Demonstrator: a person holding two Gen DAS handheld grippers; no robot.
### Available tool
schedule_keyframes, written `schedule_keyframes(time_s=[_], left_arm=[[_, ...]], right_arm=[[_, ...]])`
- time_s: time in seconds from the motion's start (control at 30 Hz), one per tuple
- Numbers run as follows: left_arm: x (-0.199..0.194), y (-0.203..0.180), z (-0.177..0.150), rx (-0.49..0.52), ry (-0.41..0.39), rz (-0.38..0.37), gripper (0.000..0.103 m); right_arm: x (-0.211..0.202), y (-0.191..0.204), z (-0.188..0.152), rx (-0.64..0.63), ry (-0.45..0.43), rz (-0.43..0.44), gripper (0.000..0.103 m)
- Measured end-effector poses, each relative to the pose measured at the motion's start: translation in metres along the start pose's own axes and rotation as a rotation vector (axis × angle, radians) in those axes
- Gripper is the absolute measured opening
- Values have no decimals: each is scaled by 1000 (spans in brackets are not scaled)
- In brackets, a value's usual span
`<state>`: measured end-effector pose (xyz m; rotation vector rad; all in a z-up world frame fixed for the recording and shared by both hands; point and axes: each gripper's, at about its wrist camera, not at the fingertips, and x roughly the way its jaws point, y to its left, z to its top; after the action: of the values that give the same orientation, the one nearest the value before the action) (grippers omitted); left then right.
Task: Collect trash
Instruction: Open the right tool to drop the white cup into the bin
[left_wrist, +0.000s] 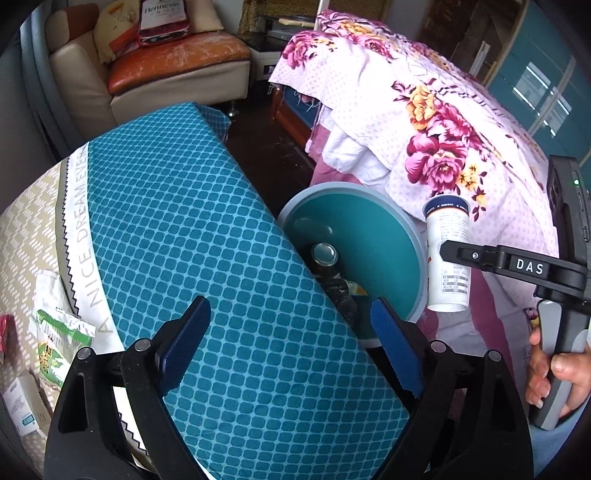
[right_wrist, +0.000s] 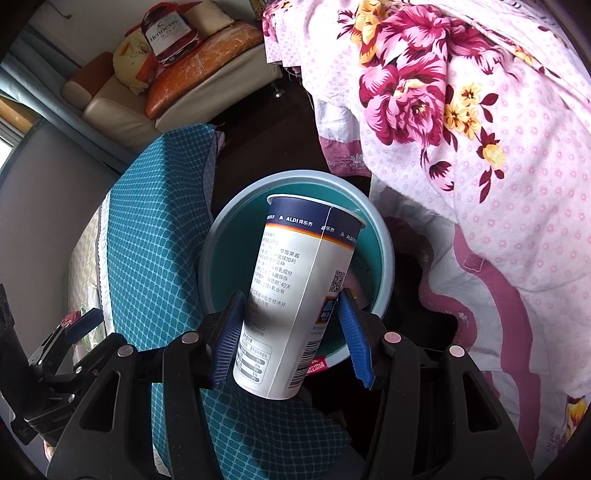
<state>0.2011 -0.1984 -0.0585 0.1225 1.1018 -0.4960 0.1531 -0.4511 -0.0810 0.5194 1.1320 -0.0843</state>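
My right gripper (right_wrist: 291, 328) is shut on a tall white paper cup (right_wrist: 295, 288) with a dark blue rim band, its blue pads (right_wrist: 229, 336) pressing both sides. The cup hangs tilted above the near edge of a round teal bin (right_wrist: 380, 236) on the floor. In the left wrist view the same cup (left_wrist: 447, 236) hangs by the bin's (left_wrist: 362, 229) right rim. A can (left_wrist: 324, 254) lies inside the bin. My left gripper (left_wrist: 291, 321) stands open over the table's edge with nothing between its fingers.
A table under a teal checked cloth (left_wrist: 184, 229) fills the left. On it lie a green wrapper (left_wrist: 59, 339) and a white box (left_wrist: 20, 406). A bed with a flowered pink quilt (left_wrist: 424, 122) hems the bin on the right. A sofa (left_wrist: 173, 62) stands behind.
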Motion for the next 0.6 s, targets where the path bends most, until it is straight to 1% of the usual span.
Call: schedule_keyframes(time_s=[0.07,0.1,0.13,0.23,0.47,0.6], left_arm=[[-3,6,-4,-9,1,3,90],[-5,9,-6,-16,1,3,90],[-6,12,-8,-20,2,3,91],[-11,18,-12,-35,2,2,91],[-33,33,-32,-45,-12,28,91],[-50,47,-47,-62,-23,45,91]], right_arm=[[2,2,1,6,10,10,59],[2,4,0,7,12,14,66],[2,5,0,6,13,13,69],[2,13,-2,-6,22,14,73],[-5,33,-15,-50,47,3,74],[-9,52,-26,-98,58,-2,74]])
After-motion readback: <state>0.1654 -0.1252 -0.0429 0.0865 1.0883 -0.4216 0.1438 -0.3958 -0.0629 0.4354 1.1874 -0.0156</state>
